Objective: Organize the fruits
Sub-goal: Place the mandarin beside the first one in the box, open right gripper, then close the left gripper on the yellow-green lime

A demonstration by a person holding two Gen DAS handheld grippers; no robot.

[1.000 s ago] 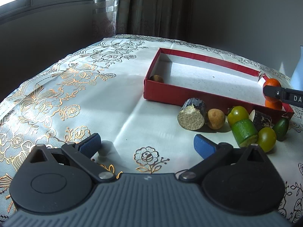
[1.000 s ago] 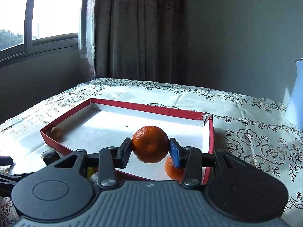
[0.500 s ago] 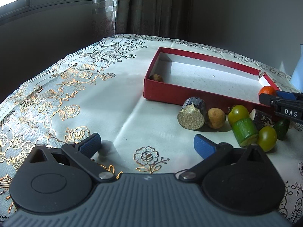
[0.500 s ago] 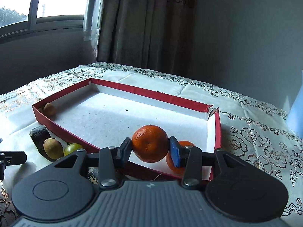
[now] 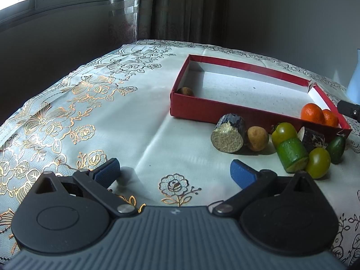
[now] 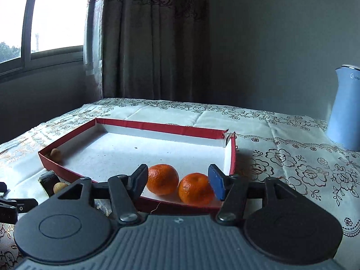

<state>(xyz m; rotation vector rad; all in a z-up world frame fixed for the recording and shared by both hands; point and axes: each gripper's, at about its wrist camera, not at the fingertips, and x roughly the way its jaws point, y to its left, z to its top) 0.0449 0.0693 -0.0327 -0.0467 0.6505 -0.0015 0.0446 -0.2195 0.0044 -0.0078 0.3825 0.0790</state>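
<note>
Left view, my left gripper (image 5: 174, 172): jaws stood wide apart, nothing between them, low over the tablecloth (image 5: 94, 117).
Left view, done: two oranges (image 5: 312, 114) sat in the near right corner of the red box (image 5: 236, 112); one brown fruit (image 5: 185, 91) lay in its left corner.
Left view, left to do: about seven pieces (image 5: 290, 150) lay outside, along the box's front wall.
Right view, my right gripper (image 6: 177, 182): jaws had just been opening; the pads were clear of the released orange (image 6: 162, 178), which rested beside the second orange (image 6: 196, 191).
Progress: I judged the task under halfway.
</note>
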